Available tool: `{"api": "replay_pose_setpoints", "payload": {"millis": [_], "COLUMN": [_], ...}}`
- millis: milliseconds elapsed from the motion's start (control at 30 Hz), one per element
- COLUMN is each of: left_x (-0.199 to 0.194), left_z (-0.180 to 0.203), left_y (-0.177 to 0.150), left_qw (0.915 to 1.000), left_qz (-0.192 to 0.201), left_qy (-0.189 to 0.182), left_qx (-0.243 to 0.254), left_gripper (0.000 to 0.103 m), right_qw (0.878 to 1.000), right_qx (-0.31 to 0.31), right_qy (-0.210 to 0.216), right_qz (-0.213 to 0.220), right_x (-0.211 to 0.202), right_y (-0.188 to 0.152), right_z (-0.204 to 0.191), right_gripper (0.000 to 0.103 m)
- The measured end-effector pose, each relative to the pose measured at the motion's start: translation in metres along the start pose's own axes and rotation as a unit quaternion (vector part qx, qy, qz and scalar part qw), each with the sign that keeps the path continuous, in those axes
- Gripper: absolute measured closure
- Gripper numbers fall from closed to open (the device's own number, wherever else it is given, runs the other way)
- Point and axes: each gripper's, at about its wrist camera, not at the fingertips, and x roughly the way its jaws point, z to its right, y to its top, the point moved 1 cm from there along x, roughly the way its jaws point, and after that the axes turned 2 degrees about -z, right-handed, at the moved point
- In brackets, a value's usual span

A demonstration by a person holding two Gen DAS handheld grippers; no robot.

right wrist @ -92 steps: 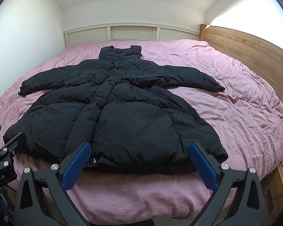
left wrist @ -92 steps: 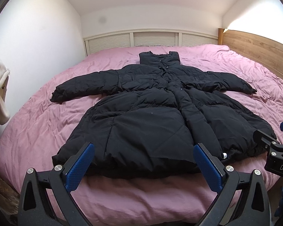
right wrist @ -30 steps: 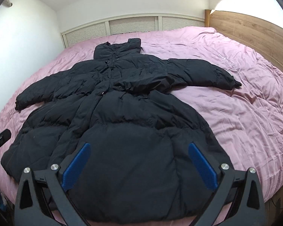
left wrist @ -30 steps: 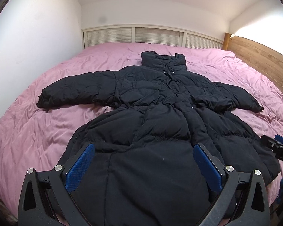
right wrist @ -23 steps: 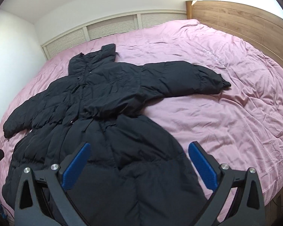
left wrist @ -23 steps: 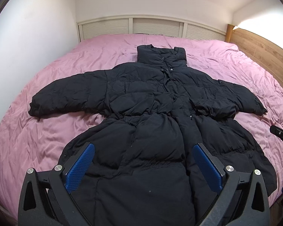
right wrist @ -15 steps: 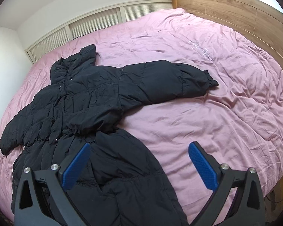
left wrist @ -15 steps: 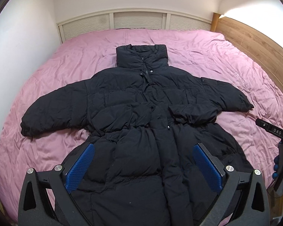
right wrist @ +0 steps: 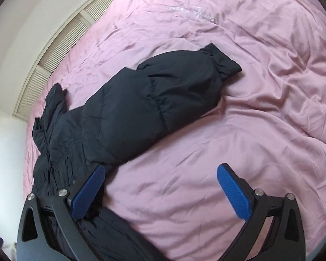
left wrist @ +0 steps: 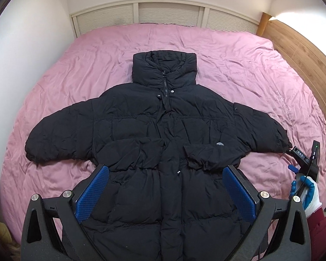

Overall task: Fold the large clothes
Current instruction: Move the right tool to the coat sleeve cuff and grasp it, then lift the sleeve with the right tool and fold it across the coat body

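Observation:
A long black puffer coat [left wrist: 163, 134] lies front up on the pink bed [left wrist: 80, 69], collar far, both sleeves spread sideways. My left gripper [left wrist: 165, 195] hovers open over the coat's waist with nothing between its blue pads. In the right wrist view my right gripper [right wrist: 160, 193] is open above the bedcover, just below the coat's right sleeve [right wrist: 163, 100]; its left pad [right wrist: 88, 192] overlaps the coat's side edge. In the left wrist view, the other gripper's body [left wrist: 306, 161] shows beside the right cuff, held by a gloved hand [left wrist: 308, 191].
A wooden headboard [left wrist: 302, 50] runs along the bed's right side. White slatted panels [left wrist: 169, 13] line the far wall and a white wall stands on the left. Wrinkled pink cover [right wrist: 260, 108] spreads around the coat.
Both grippers have risen and travelled forward from the hem over the coat. The right gripper swung out to the right, now close beside the right sleeve. Both stayed open.

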Motion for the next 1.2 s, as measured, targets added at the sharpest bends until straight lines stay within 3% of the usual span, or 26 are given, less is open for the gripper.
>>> {"api": "replay_pose_setpoints", "payload": {"millis": [233, 467, 500, 567, 667, 867, 1200], "left_x": [0.018, 0.030, 0.030, 0.030, 0.030, 0.026, 0.028], "left_z": [-0.013, -0.029, -0.030, -0.031, -0.034, -0.041, -0.081], "left_y": [0.010, 0.010, 0.010, 0.009, 0.008, 0.006, -0.011], "left_qw": [0.9979, 0.9936, 0.9932, 0.9927, 0.9924, 0.9937, 0.9930], "left_qz": [-0.030, -0.056, -0.056, -0.057, -0.059, -0.053, -0.041], "left_qy": [0.044, 0.076, 0.081, 0.089, 0.090, 0.077, 0.055], "left_qx": [-0.035, -0.063, -0.062, -0.057, -0.060, -0.063, -0.096], "left_gripper": [0.001, 0.001, 0.001, 0.001, 0.001, 0.001, 0.001], "right_qw": [0.989, 0.971, 0.969, 0.968, 0.967, 0.963, 0.972], "right_qx": [0.136, 0.213, 0.220, 0.225, 0.229, 0.245, 0.216], "right_qy": [0.062, 0.107, 0.110, 0.112, 0.109, 0.113, 0.089], "right_qz": [-0.018, -0.018, -0.015, -0.012, -0.010, -0.004, 0.013], "right_x": [0.065, 0.100, 0.102, 0.103, 0.102, 0.091, 0.064], "right_y": [0.049, 0.073, 0.076, 0.081, 0.086, 0.089, 0.093], "right_z": [0.044, 0.057, 0.057, 0.056, 0.054, 0.056, 0.035], "right_gripper": [0.000, 0.001, 0.004, 0.022, 0.041, 0.071, 0.083]}}
